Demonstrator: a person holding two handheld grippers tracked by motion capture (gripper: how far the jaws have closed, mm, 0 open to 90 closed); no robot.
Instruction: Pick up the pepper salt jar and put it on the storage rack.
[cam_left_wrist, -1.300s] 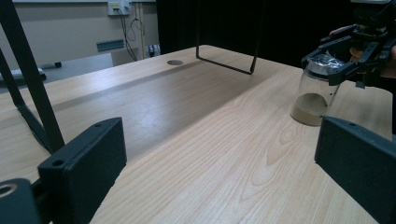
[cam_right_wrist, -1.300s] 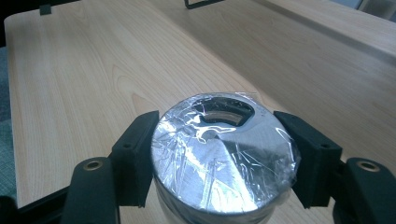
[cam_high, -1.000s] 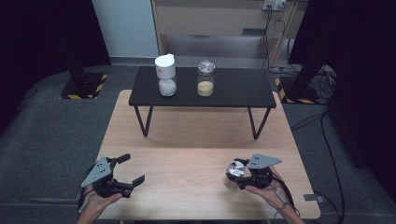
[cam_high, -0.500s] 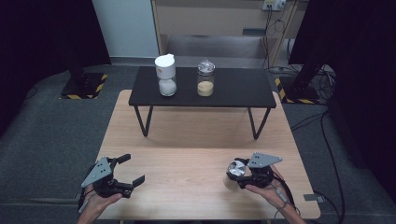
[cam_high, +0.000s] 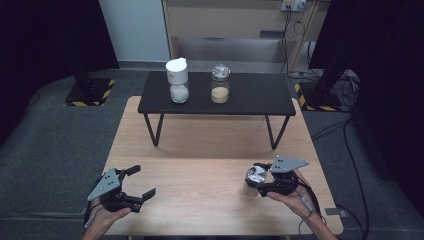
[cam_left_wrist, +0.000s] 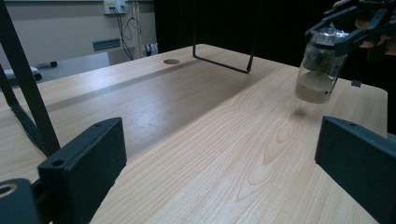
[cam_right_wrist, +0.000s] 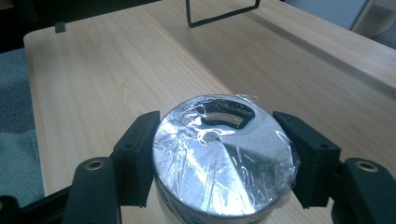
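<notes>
Jar (cam_right_wrist: 224, 154) clamped below its lid by right claw (cam_right_wrist: 219, 158) — seemingly clear of tabletop (cam_high: 200, 175); left claw (cam_high: 135, 187) wide, empty.

High view: fixed, overhead from the person's side, facing forward and down over the wooden table (cam_high: 200, 150) – far. Left gripper view: low, near the tabletop, facing across toward the jar (cam_left_wrist: 320, 70) held off the surface. Right gripper view: close, down onto the same jar's lid. All three share jar and tabletop.
</notes>
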